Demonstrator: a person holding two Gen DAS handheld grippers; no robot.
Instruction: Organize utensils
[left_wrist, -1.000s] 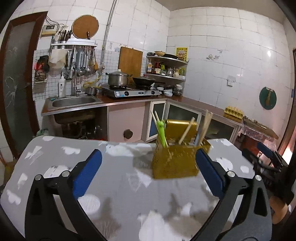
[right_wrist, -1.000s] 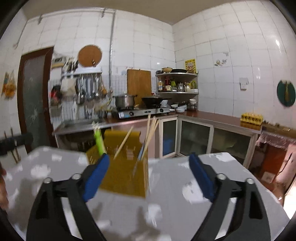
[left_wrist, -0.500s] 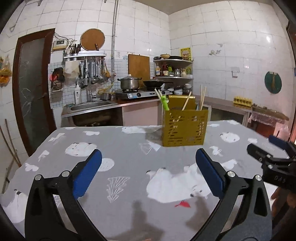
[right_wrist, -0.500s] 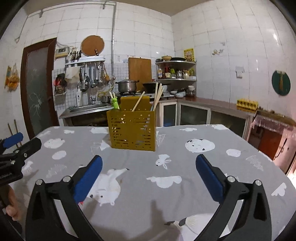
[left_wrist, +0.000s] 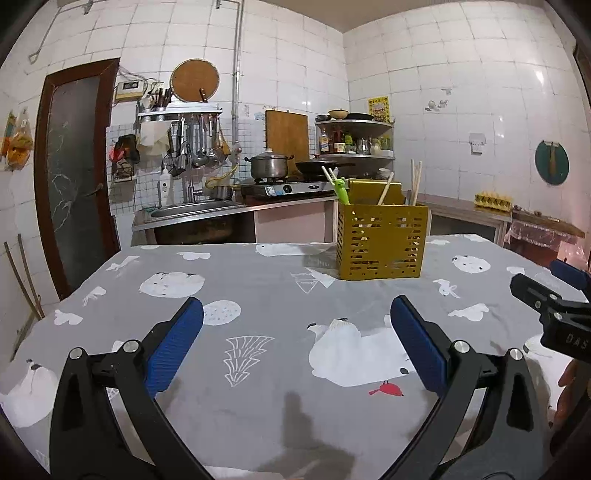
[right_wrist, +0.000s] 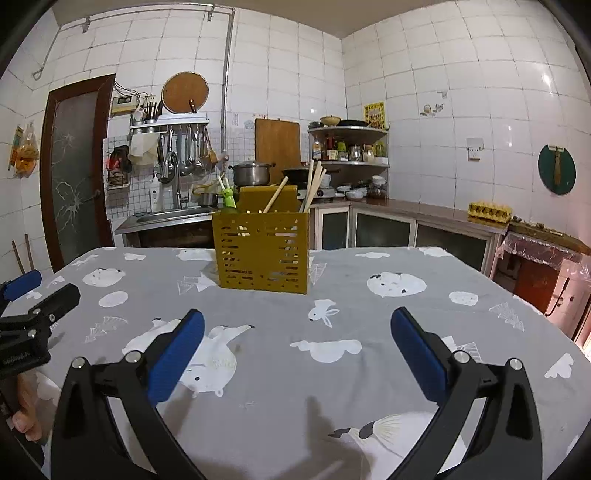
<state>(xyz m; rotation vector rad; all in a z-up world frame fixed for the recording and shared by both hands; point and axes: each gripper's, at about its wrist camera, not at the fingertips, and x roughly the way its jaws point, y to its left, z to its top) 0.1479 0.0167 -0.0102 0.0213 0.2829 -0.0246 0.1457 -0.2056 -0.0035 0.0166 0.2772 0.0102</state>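
The left gripper (left_wrist: 295, 325) hovers over the grey printed tablecloth (left_wrist: 258, 295), blue pads spread wide with nothing between them. Farther back, mid-table, the yellow slotted utensil holder (right_wrist: 262, 254) stands upright holding chopsticks (right_wrist: 312, 184) and a green utensil (right_wrist: 229, 199). The right gripper (right_wrist: 297, 328) likewise gapes empty.

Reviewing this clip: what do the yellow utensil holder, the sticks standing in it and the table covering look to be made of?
Utensil holder: likely plastic, possibly painted metal; matte mustard walls with neat punched slots. Chopsticks: pale wood or bamboo by their light tan, unglossy look. Green utensil: probably plastic, given its bright uniform colour. Tablecloth: woven fabric, matte grey with printed white animals, lying softly over the table edge.
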